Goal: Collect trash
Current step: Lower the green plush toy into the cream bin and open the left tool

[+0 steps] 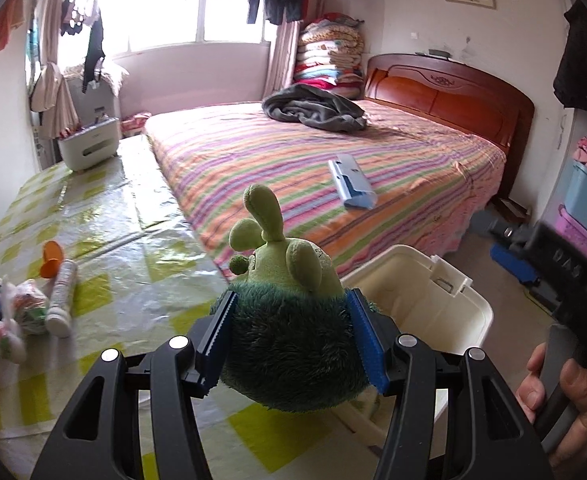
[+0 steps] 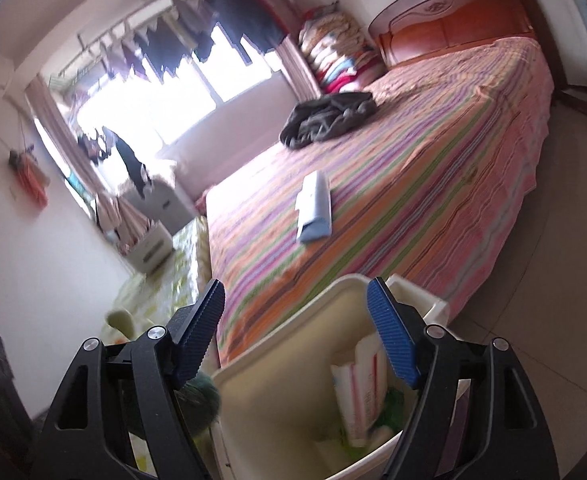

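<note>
Plush toy (image 1: 289, 344) clamped between left gripper (image 1: 291, 336) pads.

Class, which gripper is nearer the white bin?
Right. The right gripper hangs open over the white bin; the left gripper, clamping the green plush toy, is beside it.

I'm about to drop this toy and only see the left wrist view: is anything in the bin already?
Observer: Yes, the bin holds a white packet with red stripes.
Operator: Is the right tool carrying anything?
Observer: No, the right tool is open and empty, aimed at the bin.
Operator: Anything else inside?
Observer: Yes, there's something green beside the packet, too blurred to name.
</note>
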Demonstrator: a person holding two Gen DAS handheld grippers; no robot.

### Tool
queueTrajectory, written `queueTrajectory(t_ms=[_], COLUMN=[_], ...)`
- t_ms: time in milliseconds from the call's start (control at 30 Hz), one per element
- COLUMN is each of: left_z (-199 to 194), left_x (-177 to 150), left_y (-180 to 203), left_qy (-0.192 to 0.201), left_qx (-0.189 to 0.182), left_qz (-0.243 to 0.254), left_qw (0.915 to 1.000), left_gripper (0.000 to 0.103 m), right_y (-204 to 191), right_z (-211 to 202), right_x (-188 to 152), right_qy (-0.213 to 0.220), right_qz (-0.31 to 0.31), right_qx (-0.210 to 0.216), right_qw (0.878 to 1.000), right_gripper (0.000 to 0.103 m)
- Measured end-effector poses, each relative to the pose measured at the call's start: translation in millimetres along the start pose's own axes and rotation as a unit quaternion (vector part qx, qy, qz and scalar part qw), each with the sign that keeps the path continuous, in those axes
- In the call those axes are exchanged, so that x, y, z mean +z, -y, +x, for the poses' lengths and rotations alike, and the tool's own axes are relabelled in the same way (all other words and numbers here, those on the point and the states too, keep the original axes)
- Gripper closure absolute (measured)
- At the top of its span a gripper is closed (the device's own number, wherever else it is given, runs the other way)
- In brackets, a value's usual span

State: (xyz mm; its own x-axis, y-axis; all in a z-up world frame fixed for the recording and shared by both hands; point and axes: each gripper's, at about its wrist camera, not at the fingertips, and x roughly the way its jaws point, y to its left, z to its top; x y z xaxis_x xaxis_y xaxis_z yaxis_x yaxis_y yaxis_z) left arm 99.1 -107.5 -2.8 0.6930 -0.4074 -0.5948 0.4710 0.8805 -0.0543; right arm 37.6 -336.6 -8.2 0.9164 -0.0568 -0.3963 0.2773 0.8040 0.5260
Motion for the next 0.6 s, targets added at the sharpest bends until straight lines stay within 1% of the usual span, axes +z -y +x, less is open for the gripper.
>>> queueTrajectory(t_ms=[300, 500, 600], left_z=[19, 27, 29], left_x=[4, 8, 12], left_y=[29, 48, 52], left_qy=[-0.014, -0.013, -0.012], left_qx=[-0.024, -0.023, -0.039], left_qz=[0.019, 0.041, 0.038], left_qw=[0.9994, 0.9988, 0.9985], left_gripper=[0.048, 0.046, 0.046], right_y=[7, 11, 13], right_z=[-6, -17, -18], right_x=[0, 3, 3], right_qy=[0.015, 0.042, 0.044], right_qz=[0.023, 0.035, 0.039], right_qx=[0.007, 0.01, 0.01], right_qw=[1.0, 0.998, 0.998], right_gripper=[0.028, 0.028, 0.028])
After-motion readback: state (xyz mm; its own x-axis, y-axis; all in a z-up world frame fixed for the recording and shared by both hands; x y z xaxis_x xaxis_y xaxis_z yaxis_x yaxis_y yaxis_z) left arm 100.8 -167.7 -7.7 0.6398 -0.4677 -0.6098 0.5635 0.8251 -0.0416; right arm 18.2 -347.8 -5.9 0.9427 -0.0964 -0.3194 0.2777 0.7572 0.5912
